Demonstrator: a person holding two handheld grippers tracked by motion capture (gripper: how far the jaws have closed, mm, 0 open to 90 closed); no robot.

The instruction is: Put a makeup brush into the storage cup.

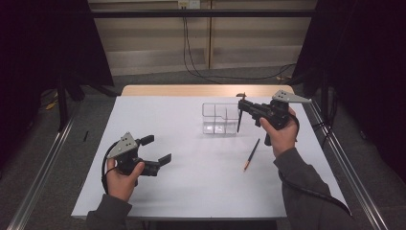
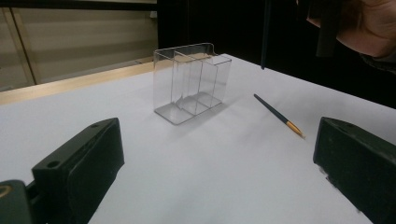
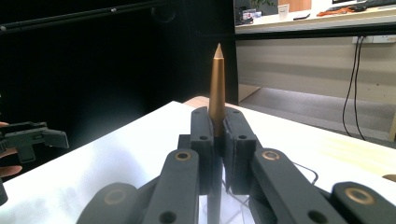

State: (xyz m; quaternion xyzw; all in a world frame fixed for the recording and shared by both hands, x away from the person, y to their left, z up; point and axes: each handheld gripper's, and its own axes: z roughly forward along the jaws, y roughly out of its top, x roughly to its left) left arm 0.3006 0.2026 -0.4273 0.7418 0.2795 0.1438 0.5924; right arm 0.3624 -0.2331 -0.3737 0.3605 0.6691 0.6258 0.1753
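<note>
A clear plastic organizer (image 1: 220, 118) with several compartments stands upright on the white table (image 1: 191, 191). My right gripper (image 1: 242, 106) is shut on a dark pencil (image 1: 239, 122) that hangs upright over the organizer's right end. In the right gripper view the pencil's gold tapered end (image 3: 217, 84) sticks up from between the closed jaws of the right gripper (image 3: 217, 119). A second dark pencil (image 1: 251, 155) with an orange end lies on the table to the organizer's front right. At the table's front left my left gripper (image 1: 155, 149) is open with nothing between its fingers.
In the left gripper view the organizer (image 2: 191, 81) and the lying pencil (image 2: 278, 115) sit beyond the wide-apart jaws, with the held pencil (image 2: 265, 35) and a hand (image 2: 369, 28) above. A wooden strip (image 1: 206, 90) edges the table's far side. Metal rails (image 1: 43, 172) flank the table.
</note>
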